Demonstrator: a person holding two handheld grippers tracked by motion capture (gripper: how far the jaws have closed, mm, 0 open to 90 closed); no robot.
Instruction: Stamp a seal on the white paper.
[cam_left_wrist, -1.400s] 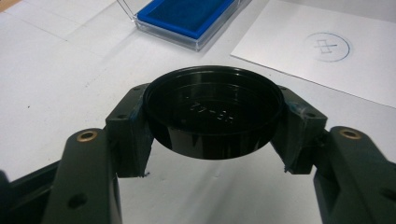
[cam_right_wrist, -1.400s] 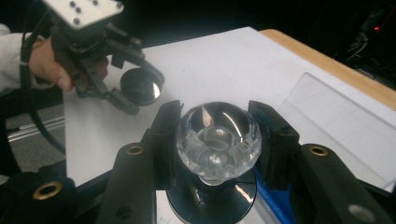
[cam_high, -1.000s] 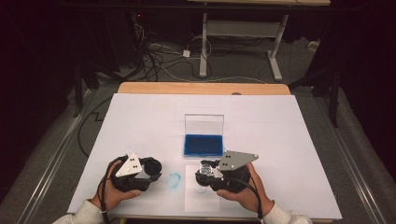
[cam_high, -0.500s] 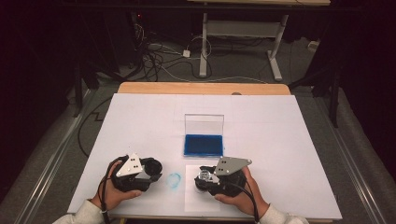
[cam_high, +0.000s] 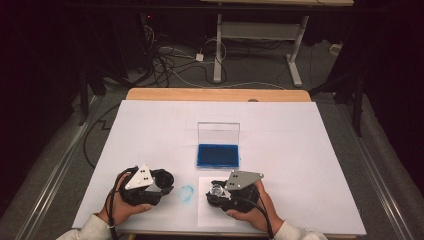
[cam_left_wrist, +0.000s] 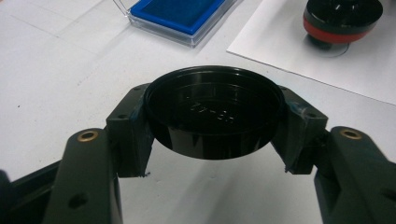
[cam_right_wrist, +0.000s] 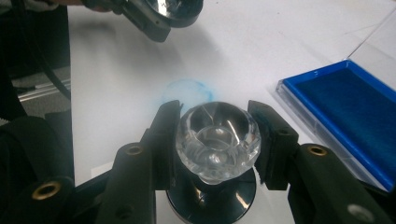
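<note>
Gripping: both tools are loaded at the near edge of the white table (cam_high: 310, 150), one thing pinched in each.
Left gripper: the left gripper (cam_left_wrist: 212, 140) has its black jaws pressed onto a round black cap (cam_left_wrist: 214, 109); in the high view that gripper (cam_high: 150, 186) sits near and left, held in the person's left hand (cam_high: 122, 207).
Black cap: a shallow glossy plastic disc, hollow side up, with faint raised characters inside that are too small to read; the jaws clamp its rim from both sides and it hangs just clear of the tabletop.
Right gripper: the right gripper (cam_right_wrist: 215, 140) squeezes the clear faceted knob (cam_right_wrist: 217, 140) of a stamp, one pad on each flank; from above it (cam_high: 222, 192) lies near and right of centre, held in the right hand (cam_high: 255, 210).
Stamp: knob like cut glass, many-sided and see-through, on a round black body (cam_right_wrist: 210, 198) below; in the left gripper view the stamp (cam_left_wrist: 343, 21) shows a red band round its dark body and stands upright on the paper.
Paper: a white sheet (cam_high: 212, 215), flat, under the stamp, just near of the pad.
Ink pad: a rectangular blue felt pad (cam_high: 218, 155) in a clear hard case, its see-through lid (cam_high: 218, 134) standing upright at the far side.
Blue ring: a smudgy round blue mark (cam_high: 186, 193) on the table between the two grippers, touching neither.
</note>
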